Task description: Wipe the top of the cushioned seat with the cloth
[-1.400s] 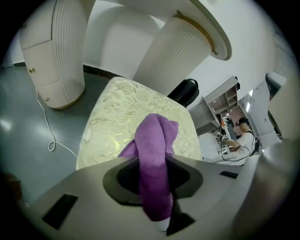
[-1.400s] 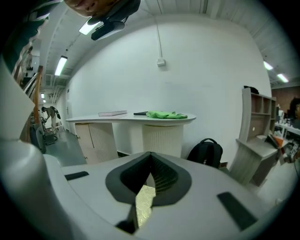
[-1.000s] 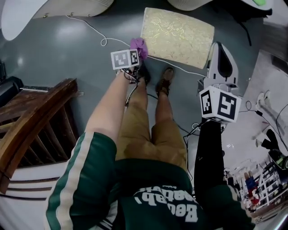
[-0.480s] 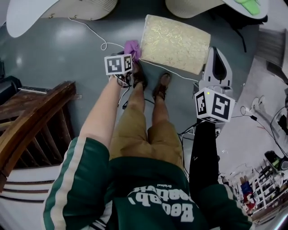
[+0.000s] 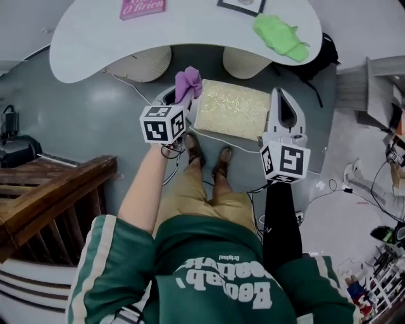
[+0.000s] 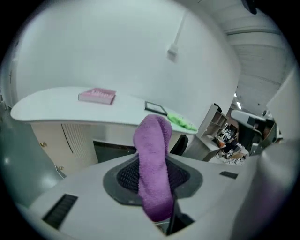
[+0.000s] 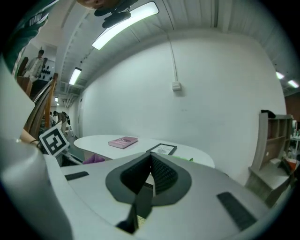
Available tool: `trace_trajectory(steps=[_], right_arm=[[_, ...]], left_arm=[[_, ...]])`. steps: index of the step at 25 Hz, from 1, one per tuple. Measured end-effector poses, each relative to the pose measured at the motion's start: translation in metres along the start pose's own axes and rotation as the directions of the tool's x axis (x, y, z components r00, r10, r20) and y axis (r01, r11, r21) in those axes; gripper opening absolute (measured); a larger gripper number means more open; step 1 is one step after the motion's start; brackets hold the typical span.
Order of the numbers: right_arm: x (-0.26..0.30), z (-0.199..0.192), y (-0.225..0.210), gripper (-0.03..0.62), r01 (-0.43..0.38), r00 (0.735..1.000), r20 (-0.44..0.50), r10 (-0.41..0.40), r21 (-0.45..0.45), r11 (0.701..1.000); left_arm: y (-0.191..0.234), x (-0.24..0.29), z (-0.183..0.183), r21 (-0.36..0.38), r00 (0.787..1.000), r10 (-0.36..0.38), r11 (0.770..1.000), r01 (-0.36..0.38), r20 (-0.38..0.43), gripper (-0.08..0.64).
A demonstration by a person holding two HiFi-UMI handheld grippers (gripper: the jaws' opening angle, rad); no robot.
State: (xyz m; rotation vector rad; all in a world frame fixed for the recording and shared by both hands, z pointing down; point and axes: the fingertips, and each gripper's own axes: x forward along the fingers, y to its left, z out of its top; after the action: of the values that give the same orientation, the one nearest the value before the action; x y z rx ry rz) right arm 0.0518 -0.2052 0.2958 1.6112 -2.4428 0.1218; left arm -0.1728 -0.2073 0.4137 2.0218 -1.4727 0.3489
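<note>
Purple cloth (image 6: 152, 159) clamped in left tongs (image 6: 154, 180), held beside seat (image 5: 233, 109); right tongs (image 7: 149, 178) closed, empty. Wiping apparently not begun; next, lower cloth onto seat top.

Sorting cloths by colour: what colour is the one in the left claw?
Purple cloth; left gripper view shows it best.

White table (image 5: 82, 38), pink book (image 5: 142, 7) and green rag (image 5: 280, 35) on it, wooden bench (image 5: 57, 190) at left

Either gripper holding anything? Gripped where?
Left gripper is shut on the purple cloth, pinching its bunched lower part; the folded end sticks out past the jaws. Right gripper is shut, empty.
</note>
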Motion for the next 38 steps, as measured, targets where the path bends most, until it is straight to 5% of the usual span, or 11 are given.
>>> trace_trajectory(steps=[4,10,18,23,38], right_arm=[[-0.004,0.045,-0.002,0.008,-0.001,0.999,0.048,0.002,-0.014,1.0],[-0.009,0.108,-0.005,0.008,0.003,0.989,0.145,0.001,-0.027,1.0],[-0.019,0.169,-0.008,0.009,-0.015,0.97,0.241,0.035,-0.086,0.996],[-0.028,0.183,-0.011,0.008,-0.025,0.966,0.253,0.054,-0.117,0.993],[-0.057,0.193,-0.028,0.008,-0.036,0.962,0.264,0.067,-0.121,0.992]], left_arm=[[-0.026,-0.04,0.085,0.069,0.99,0.011,0.997,-0.021,0.144,0.124],[-0.062,-0.096,0.174,0.159,0.941,0.018,0.984,-0.076,0.339,0.124],[-0.103,-0.155,0.222,0.276,0.864,0.038,0.94,-0.202,0.502,0.124],[-0.123,-0.165,0.246,0.282,0.832,0.014,0.937,-0.204,0.554,0.124],[-0.167,-0.173,0.263,0.328,0.805,-0.049,0.927,-0.185,0.592,0.124]])
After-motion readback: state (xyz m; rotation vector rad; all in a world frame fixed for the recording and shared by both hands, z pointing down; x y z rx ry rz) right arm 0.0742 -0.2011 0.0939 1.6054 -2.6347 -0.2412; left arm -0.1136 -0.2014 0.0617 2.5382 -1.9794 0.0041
